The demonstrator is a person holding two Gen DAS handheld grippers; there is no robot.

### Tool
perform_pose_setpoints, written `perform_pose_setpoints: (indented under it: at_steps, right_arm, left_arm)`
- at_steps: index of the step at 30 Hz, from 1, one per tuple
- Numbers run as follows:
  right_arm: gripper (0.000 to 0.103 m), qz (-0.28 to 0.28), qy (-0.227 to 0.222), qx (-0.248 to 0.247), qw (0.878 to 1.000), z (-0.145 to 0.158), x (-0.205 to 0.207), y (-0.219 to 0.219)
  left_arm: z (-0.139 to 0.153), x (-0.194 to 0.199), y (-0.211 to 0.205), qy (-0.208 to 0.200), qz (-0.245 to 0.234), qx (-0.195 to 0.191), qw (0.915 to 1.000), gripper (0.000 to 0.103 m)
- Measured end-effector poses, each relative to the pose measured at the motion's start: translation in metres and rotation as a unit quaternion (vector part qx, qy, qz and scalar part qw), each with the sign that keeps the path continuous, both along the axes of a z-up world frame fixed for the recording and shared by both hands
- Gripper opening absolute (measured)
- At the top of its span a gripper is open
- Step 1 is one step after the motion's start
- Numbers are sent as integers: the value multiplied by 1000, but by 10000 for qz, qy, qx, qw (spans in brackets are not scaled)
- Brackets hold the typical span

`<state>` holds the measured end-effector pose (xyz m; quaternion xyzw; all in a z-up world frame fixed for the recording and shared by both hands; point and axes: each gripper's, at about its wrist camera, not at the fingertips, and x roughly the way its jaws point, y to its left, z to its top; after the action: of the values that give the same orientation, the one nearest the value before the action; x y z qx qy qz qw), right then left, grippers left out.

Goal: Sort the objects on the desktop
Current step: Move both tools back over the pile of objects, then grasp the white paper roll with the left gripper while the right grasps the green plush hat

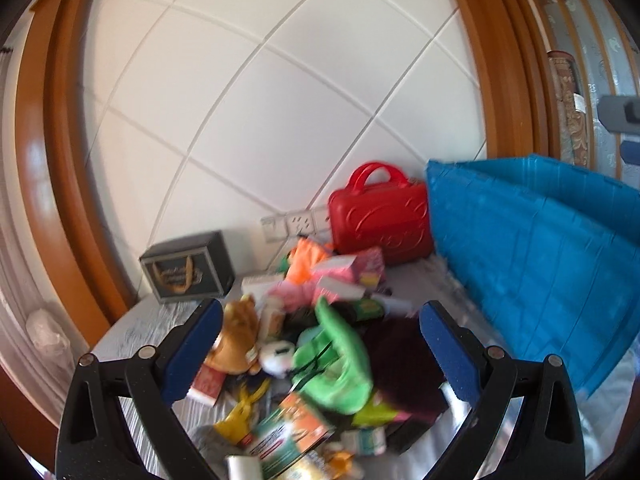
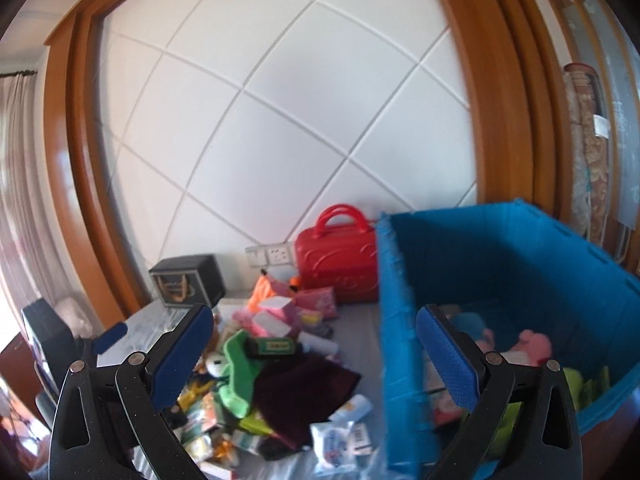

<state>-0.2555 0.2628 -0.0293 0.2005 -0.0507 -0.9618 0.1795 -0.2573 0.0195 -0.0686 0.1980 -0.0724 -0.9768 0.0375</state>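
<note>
Pile of small objects (image 1: 312, 344) lay mid-desk, a green cloth (image 1: 340, 364) and dark maroon cloth (image 2: 304, 392) on top. Blue bin (image 2: 500, 264) stood at the desk's right edge, some toys already inside. Red case (image 1: 380, 216) and black box (image 1: 188, 266) sat along the back edge. Left gripper (image 1: 320, 344) hung over the pile, jaws wide, empty. Right gripper (image 2: 314, 348) was over the bin's near wall, jaws wide, empty.

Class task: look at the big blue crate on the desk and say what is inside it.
The blue crate already holds soft items: something pink, something yellow-green and a pale blue piece. The near wall and the right gripper cover the rest of the floor.
</note>
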Motion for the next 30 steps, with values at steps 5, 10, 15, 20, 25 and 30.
perform_pose_setpoints:
  at_steps: [5, 10, 15, 20, 25, 30]
  right_arm:
    - [103, 151, -270, -63, 9995, -25, -7, -49]
    - [103, 306, -590, 131, 9977, -53, -16, -84]
    - [103, 536, -985, 178, 9935, -84, -40, -103]
    - [103, 797, -1439, 313, 9859, -128, -59, -117]
    - [103, 919, -1786, 321, 9791, -163, -71, -120]
    - [103, 942, -1981, 308, 9752, -181, -82, -121]
  left_arm:
    - [-53, 18, -57, -268, 178, -257, 9991, 100]
    - [-122, 41, -84, -895, 165, -209, 9956, 100]
    - [-175, 59, -87, -1311, 250, -234, 9908, 100]
    - [-196, 59, -91, -1414, 287, -5, 9895, 97]
    - [-213, 51, -90, -1540, 201, 17, 9879, 93]
    - [-230, 41, -111, -1907, 274, 350, 9807, 73]
